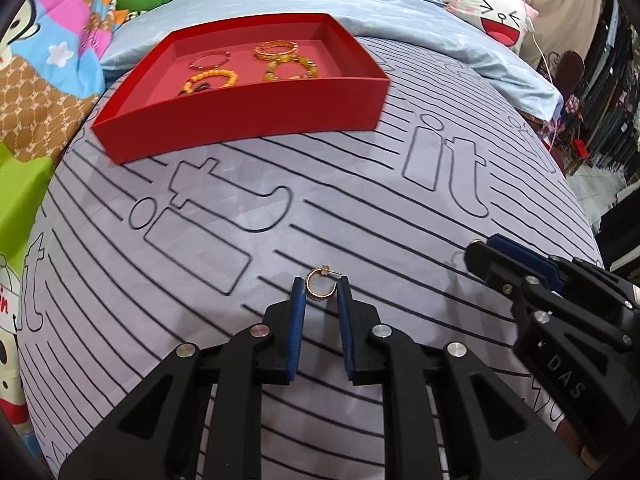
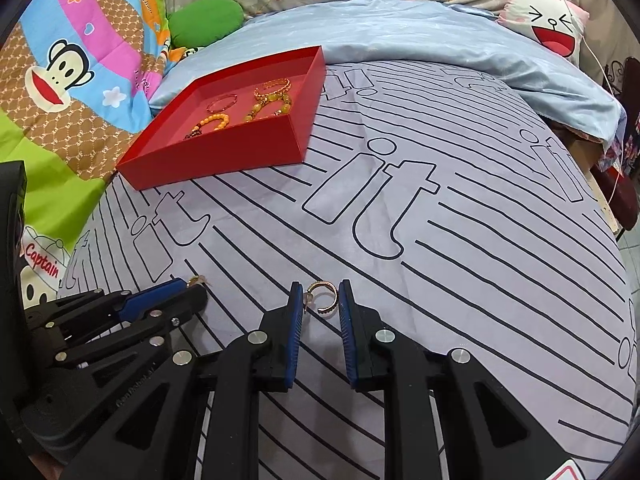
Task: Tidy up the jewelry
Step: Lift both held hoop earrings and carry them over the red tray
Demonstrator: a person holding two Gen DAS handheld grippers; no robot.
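Note:
A small gold hoop earring (image 1: 309,285) stands between the blue pads of my left gripper (image 1: 321,286), which is shut on it just above the striped bedspread (image 1: 360,208). My right gripper (image 2: 321,294) is shut on a second gold hoop earring (image 2: 334,294) in the same way. Each gripper also shows in the other's view, the right gripper (image 1: 480,250) at the right and the left gripper (image 2: 194,290) at the lower left. A shallow red tray (image 1: 240,120) lies farther back on the bed and holds several bead and gold bracelets (image 1: 276,50).
A light blue quilt (image 2: 420,36) is bunched behind the tray. A cartoon monkey blanket (image 2: 60,80) and a green cushion (image 2: 204,20) lie at the left. A rabbit-face pillow (image 2: 548,28) sits back right, and the bed's edge drops off at the right.

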